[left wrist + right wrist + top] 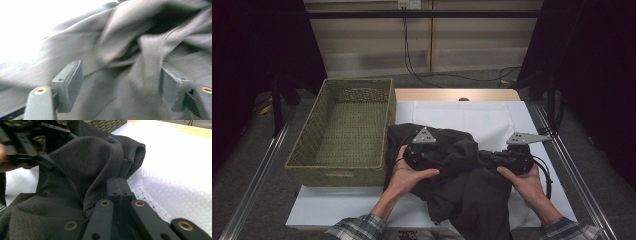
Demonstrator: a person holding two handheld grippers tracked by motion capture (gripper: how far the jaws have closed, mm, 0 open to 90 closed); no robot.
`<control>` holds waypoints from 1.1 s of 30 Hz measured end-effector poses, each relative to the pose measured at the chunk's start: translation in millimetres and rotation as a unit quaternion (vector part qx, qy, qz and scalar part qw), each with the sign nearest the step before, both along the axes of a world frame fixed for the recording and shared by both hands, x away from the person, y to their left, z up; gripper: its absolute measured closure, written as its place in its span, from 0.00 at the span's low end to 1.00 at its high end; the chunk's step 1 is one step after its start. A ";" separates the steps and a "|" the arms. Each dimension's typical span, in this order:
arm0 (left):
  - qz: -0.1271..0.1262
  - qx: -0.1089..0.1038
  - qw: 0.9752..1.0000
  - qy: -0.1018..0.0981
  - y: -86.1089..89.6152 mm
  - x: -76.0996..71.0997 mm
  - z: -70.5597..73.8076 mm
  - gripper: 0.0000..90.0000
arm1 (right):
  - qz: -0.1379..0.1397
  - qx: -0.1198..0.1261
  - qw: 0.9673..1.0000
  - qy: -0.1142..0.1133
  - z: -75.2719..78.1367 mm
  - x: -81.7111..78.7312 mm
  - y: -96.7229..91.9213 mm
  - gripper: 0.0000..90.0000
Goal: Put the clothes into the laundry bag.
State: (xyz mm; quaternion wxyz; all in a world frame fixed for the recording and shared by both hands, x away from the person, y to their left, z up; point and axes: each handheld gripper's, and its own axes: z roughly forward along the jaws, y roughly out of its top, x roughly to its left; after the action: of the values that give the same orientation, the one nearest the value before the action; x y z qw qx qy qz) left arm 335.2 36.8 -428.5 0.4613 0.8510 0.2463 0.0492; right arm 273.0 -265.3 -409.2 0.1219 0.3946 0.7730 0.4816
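Observation:
A dark grey garment (467,190) lies bunched on the white table cover (492,115), its lower part hanging over the near edge. My left gripper (443,158) is at the garment's left side. In the left gripper view its jaws (120,87) stand wide apart, with folds of the cloth (125,50) just beyond and partly between them, and the pads press on nothing. My right gripper (486,156) points left into the garment's right side. In the right gripper view it (119,185) is shut, its tips pinching a raised fold of the cloth (87,165).
A woven olive basket (337,167) stands with nothing in it on the table's left, touching the garment's left edge. The white cover reaches back to a wooden strip (457,94). Metal rails (572,170) run along both sides of the table.

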 end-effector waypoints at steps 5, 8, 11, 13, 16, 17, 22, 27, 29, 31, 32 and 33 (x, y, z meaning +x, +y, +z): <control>0.026 0.059 0.998 0.029 -4.4 17.7 -29.6 0.11 | 0.002 0.000 1.000 0.002 -1.4 2.1 0.9 1.00; 0.012 0.050 0.997 0.052 -7.0 27.3 -41.7 0.09 | 0.004 -0.002 1.000 0.002 -2.0 2.8 1.4 1.00; 0.015 0.064 0.996 0.059 -12.7 29.8 -52.8 0.06 | 0.007 -0.003 1.000 0.003 -2.4 3.0 2.2 1.00; 0.019 0.069 0.997 0.039 -15.6 27.0 -57.0 0.07 | 0.006 -0.003 1.000 0.004 -3.2 4.5 2.5 1.00; -0.006 0.057 0.997 0.042 -17.0 24.1 -53.5 0.34 | 0.004 -0.006 1.000 0.007 -4.4 6.6 5.1 1.00; -0.010 0.059 0.997 0.042 -18.5 22.0 -52.4 0.50 | 0.005 -0.008 1.000 0.006 -4.9 7.5 5.7 1.00; -0.022 0.015 0.996 0.083 -14.4 20.9 -53.7 0.87 | 0.001 -0.007 1.000 0.012 -6.8 9.4 7.8 1.00; -0.015 0.007 0.998 0.058 -7.1 11.7 -29.7 0.92 | -0.002 -0.007 1.000 0.011 -7.1 10.1 5.6 1.00; -0.022 -0.008 0.999 0.044 -2.8 6.4 -15.9 0.93 | -0.009 -0.005 1.000 0.012 -7.2 11.0 4.2 1.00; -0.033 -0.029 0.998 0.039 -1.0 1.1 -3.6 0.93 | -0.013 -0.004 1.000 0.014 -7.7 11.8 3.5 1.00; -0.038 -0.036 0.998 0.038 -1.7 -1.2 -0.6 0.93 | -0.013 -0.004 1.000 0.014 -8.1 12.4 3.9 1.00; -0.047 -0.043 0.997 0.037 -3.0 -4.1 2.5 0.93 | -0.014 -0.005 1.000 0.014 -8.5 12.6 4.9 1.00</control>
State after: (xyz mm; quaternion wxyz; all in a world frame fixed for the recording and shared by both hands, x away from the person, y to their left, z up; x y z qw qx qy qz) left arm 331.2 33.7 -426.0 0.4898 0.8422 0.2249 -0.0151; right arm 285.6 -260.4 -417.7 0.1198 0.4117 0.7715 0.4701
